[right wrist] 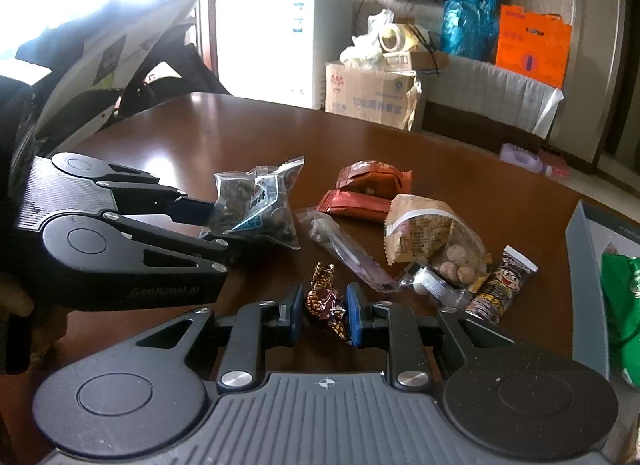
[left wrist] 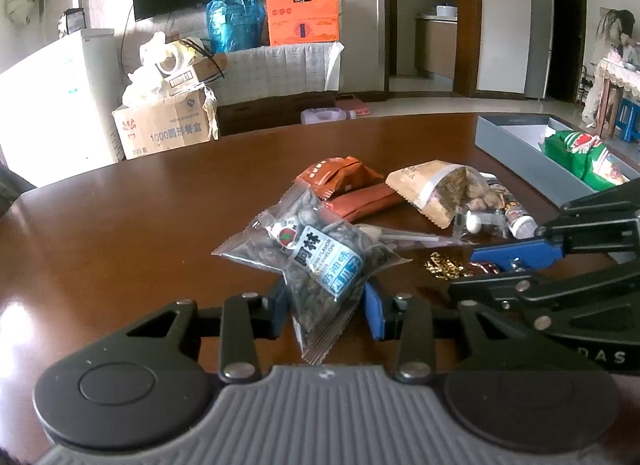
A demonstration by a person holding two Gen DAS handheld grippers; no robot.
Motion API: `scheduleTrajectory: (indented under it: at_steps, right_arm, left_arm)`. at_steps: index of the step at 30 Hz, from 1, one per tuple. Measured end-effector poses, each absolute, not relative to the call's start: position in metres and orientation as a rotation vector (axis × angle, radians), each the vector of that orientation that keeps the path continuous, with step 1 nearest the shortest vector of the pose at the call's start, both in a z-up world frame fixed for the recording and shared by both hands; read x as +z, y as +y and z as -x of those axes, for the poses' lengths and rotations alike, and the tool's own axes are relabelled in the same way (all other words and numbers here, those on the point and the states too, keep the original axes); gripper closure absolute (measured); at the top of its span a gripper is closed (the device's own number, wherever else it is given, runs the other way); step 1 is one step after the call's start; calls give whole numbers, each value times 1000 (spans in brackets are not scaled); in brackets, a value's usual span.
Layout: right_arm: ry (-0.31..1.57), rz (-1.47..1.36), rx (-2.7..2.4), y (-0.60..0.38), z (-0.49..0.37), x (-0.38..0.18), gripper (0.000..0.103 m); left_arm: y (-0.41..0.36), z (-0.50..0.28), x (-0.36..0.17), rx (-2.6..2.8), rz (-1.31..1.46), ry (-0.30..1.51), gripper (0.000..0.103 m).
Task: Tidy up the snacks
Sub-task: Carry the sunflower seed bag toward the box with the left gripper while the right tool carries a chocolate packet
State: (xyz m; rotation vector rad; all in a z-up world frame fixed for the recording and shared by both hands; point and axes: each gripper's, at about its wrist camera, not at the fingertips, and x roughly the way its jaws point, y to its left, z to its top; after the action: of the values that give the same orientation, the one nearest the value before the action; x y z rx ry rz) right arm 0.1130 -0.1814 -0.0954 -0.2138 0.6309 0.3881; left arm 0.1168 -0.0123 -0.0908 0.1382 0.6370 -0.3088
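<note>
**Both snacks gripped, lift comes next**

Your left hand-held gripper (left wrist: 325, 305) is clamped on the clear seed packet (left wrist: 316, 261), low over the near desk (left wrist: 120, 233). The right hand-held gripper (right wrist: 323, 313) pinches a brown foil candy (right wrist: 325, 301). You're mid-pickup, I judge; next, carry both to the grey box (left wrist: 516, 145) at far right, where a green bag (left wrist: 580, 153) lies.

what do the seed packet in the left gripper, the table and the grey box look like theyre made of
Seed packet: thin clear plastic film, glossy; dark seeds show through, and the ends are crimped. Table: looks like dark brown wood or veneer under a shiny lacquer; it mirrors window light. Grey box: probably matte cardboard with a pale lining, judging by its thin, flat walls.
</note>
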Motion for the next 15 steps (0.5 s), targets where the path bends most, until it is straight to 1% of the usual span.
scheduleTrajectory:
  at_steps: [15]
  right_arm:
    - [584, 221, 385, -195, -82, -73, 78]
  left_arm:
    - [-27, -99, -73, -313, -153, 600, 67]
